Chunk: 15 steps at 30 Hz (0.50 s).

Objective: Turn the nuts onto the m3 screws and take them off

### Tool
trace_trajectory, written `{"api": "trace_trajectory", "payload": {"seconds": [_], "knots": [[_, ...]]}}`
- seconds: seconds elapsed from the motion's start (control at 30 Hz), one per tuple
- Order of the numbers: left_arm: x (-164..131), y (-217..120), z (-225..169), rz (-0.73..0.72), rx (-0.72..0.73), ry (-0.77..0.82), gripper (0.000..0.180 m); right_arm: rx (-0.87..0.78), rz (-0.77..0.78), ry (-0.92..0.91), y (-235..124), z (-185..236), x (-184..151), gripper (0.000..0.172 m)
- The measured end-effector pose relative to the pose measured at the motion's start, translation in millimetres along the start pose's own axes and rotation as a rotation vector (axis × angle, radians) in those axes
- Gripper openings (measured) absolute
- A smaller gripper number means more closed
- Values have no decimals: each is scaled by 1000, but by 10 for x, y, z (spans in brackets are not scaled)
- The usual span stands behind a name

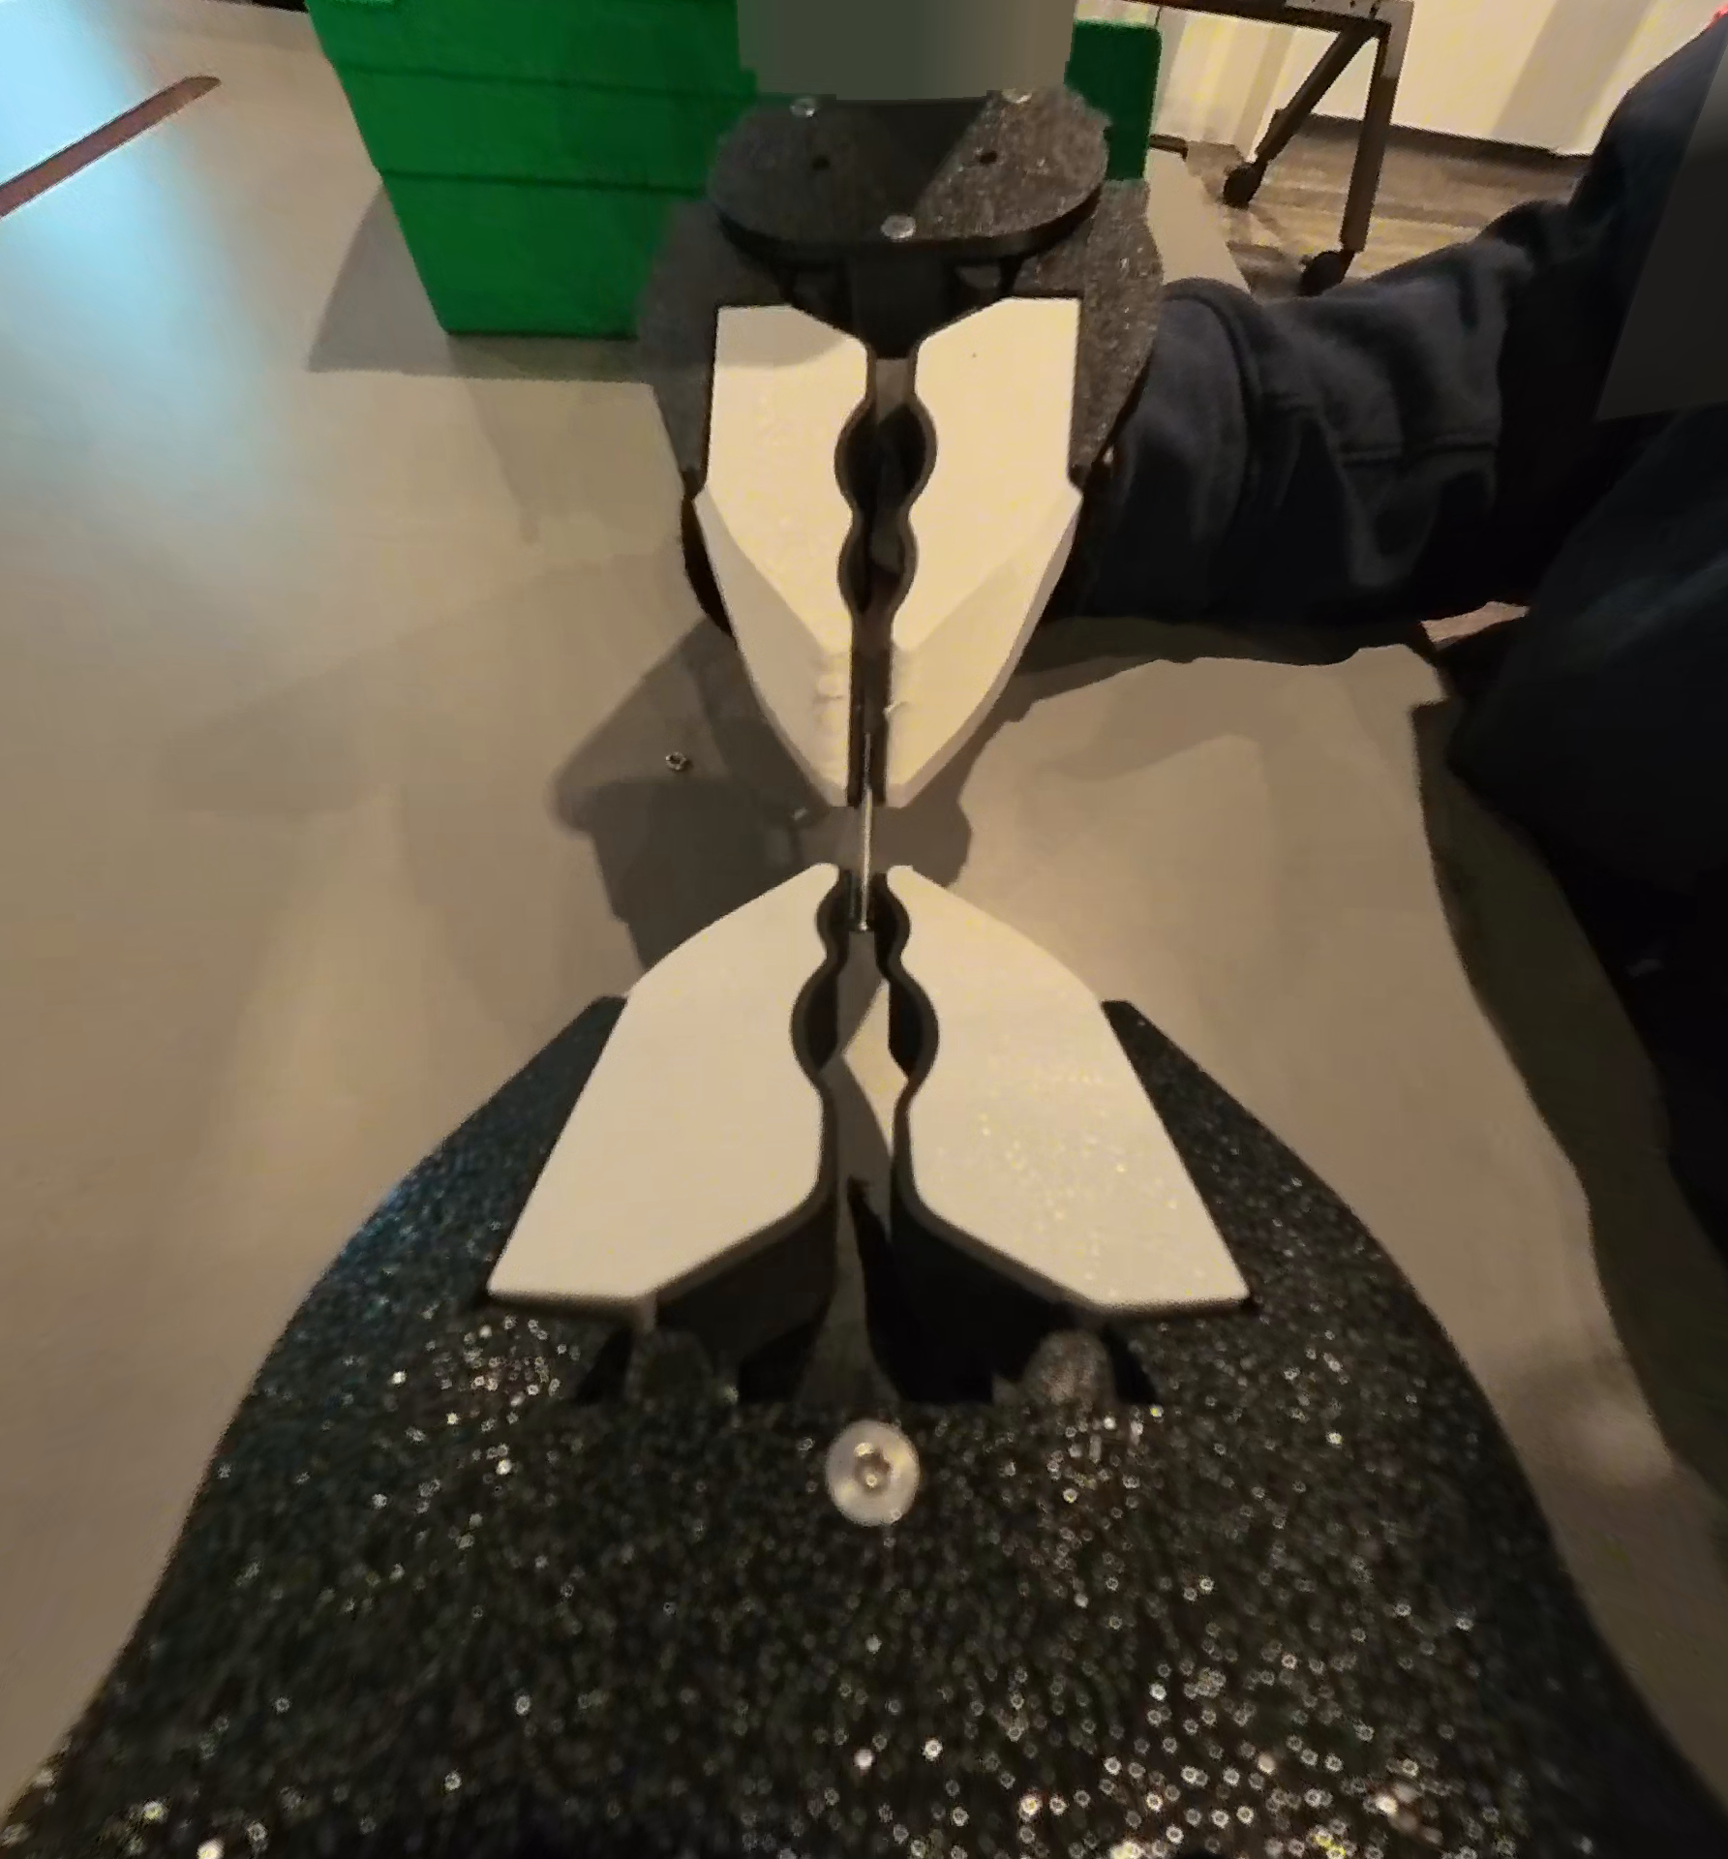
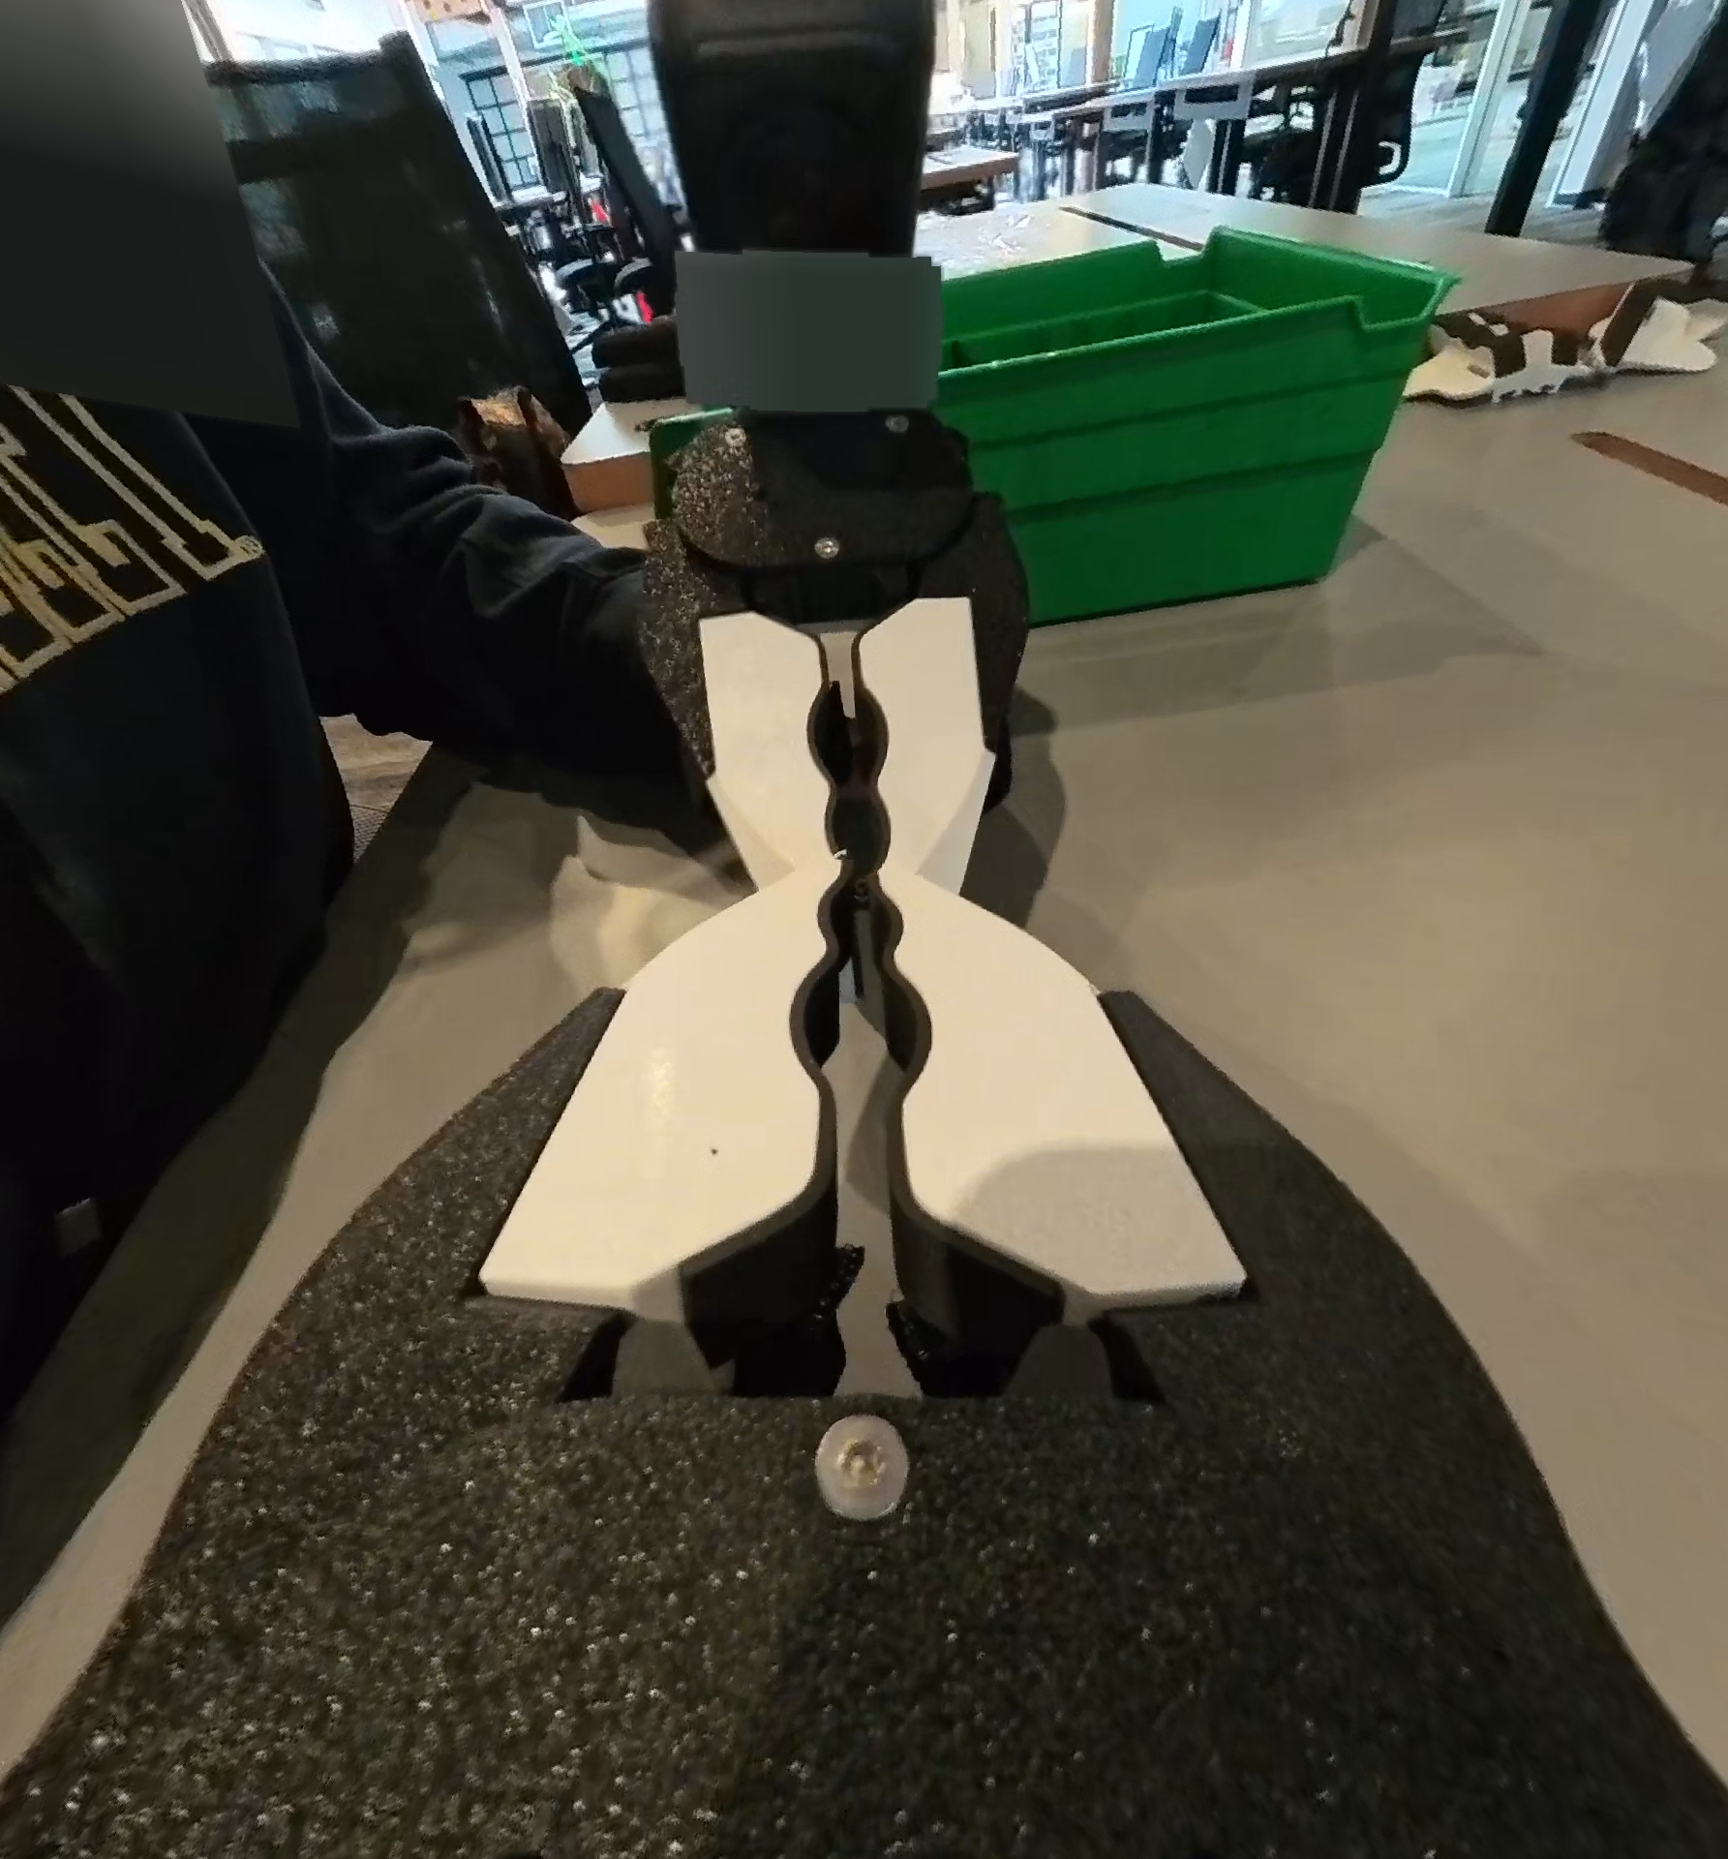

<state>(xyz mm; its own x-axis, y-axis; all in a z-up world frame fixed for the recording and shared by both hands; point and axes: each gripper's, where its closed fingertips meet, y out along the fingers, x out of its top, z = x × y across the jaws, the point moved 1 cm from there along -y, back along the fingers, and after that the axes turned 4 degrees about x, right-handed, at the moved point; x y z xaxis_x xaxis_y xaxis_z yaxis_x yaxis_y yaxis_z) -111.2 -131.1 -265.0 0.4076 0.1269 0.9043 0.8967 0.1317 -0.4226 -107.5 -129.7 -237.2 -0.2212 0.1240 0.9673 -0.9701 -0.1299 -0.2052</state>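
I work over a smooth grey table [image 1: 186, 704] that runs off into an open room; in the right wrist view more long tables [image 2: 1191, 91] and dark office chairs [image 2: 628, 251] stand at 12 o'clock before glass walls. One green plastic bin [image 2: 1191, 433] with inner dividers sits on the table at 1 o'clock in that view, and shows at 11 o'clock in the left wrist view. One brown strip [image 1: 75, 161] lies flush in the tabletop at 10 o'clock. A black-and-white patterned cloth [image 2: 1564, 352] lies at 2 o'clock beyond the bin. My dark sleeve [image 1: 1342, 453] reaches in at 2 o'clock. I count two grippers, tip to tip, each with two white fingers. One slim metal screw [image 1: 869, 845] bridges them at the centre of the left wrist view. My left gripper [image 1: 861, 885] is nearly closed, its tips pinching the near end of the screw. My right gripper [image 1: 875, 795] faces it from 12 o'clock, its fingers drawn together on the far end. One loose nut [image 1: 679, 759] lies on the table at 11 o'clock from the screw, apart from both grippers.
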Motion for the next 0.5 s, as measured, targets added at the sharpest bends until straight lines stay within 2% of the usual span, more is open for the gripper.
{"api": "trace_trajectory", "payload": {"seconds": [0.33,0.43,0.5], "knots": [[-2,1,0,2,15,14,3,-23,0,-38,0,1,23,3],[26,-27,31,-25,18,-17,3,-116,21,-71,-157,-130,39,16],[49,-51,50,-48,19,-35,3,-229,120,-78,-322,-308,-74,19]]}}
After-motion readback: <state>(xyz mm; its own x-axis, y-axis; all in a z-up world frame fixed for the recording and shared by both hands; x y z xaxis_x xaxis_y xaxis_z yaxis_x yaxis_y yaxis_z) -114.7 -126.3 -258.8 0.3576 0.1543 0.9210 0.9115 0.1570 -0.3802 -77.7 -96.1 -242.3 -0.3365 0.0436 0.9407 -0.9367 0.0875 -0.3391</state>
